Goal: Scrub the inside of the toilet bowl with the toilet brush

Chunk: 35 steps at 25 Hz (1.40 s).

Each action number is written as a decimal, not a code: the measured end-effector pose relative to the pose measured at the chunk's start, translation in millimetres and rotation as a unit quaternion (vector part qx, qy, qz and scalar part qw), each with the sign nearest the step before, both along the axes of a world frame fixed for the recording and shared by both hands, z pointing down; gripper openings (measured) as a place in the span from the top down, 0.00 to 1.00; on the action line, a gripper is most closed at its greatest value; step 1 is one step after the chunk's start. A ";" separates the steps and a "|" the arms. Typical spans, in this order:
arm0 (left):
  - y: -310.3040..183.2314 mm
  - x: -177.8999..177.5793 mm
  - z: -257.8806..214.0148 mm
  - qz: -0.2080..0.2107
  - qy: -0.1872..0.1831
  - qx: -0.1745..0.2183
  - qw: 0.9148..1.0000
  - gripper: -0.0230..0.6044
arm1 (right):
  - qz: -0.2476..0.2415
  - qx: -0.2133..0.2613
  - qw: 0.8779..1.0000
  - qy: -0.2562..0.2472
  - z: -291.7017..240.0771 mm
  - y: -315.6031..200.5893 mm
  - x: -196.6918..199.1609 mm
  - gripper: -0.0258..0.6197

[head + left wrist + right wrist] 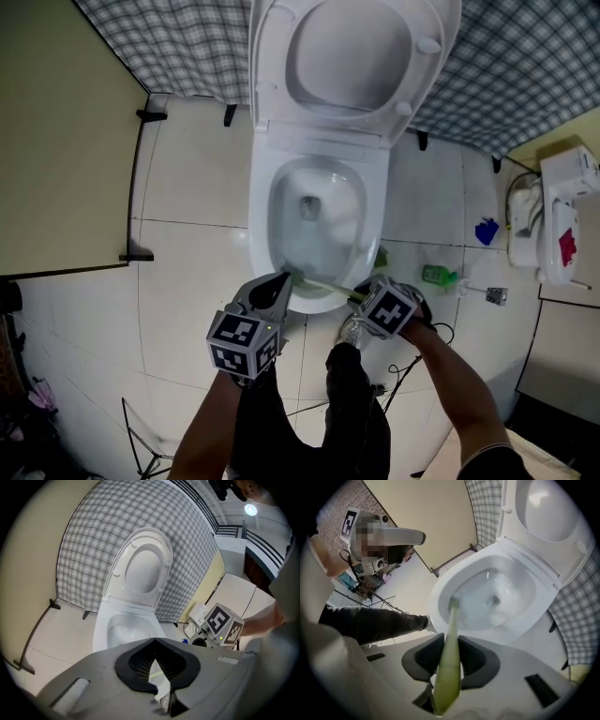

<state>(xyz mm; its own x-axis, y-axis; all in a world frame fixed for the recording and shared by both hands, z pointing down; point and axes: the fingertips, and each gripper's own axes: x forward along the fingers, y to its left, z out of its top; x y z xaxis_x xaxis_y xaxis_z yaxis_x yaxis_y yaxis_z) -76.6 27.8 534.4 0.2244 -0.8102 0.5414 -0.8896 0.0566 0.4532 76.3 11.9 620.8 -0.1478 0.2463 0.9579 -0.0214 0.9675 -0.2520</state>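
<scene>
The right gripper (450,639) has its jaws closed partway onto the green handle of the toilet brush (449,663). The brush head sits inside the toilet bowl (434,597), against its front rim. The left gripper (155,641) hangs close by that front rim, jaws together and empty.

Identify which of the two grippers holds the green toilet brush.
The right gripper: its fingers clamp the toilet brush by its green handle, whereas the left gripper is shut on nothing.
</scene>
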 end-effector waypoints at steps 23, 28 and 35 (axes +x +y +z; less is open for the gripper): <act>9.2 -18.9 15.0 0.005 -0.008 -0.016 1.000 0.95 | 0.257 0.080 0.961 -0.061 58.5 -55.9 -70.6 0.79; 9.6 -15.6 20.7 0.003 -0.003 -0.020 1.000 0.95 | 0.250 0.122 0.958 -0.065 55.6 -97.2 -70.8 0.79; 10.7 -19.7 23.3 -0.004 -0.002 -0.022 1.000 0.95 | 0.220 0.161 0.960 -0.063 44.0 -130.9 -66.5 0.79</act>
<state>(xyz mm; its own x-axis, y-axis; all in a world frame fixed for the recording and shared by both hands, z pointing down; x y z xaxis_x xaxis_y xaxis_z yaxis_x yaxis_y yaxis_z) -96.3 38.4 557.7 0.2160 -0.7873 0.5775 -0.8910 0.0830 0.4464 9.8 -119.0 664.7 -0.2887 -0.1721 0.9418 -0.4343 0.9002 0.0314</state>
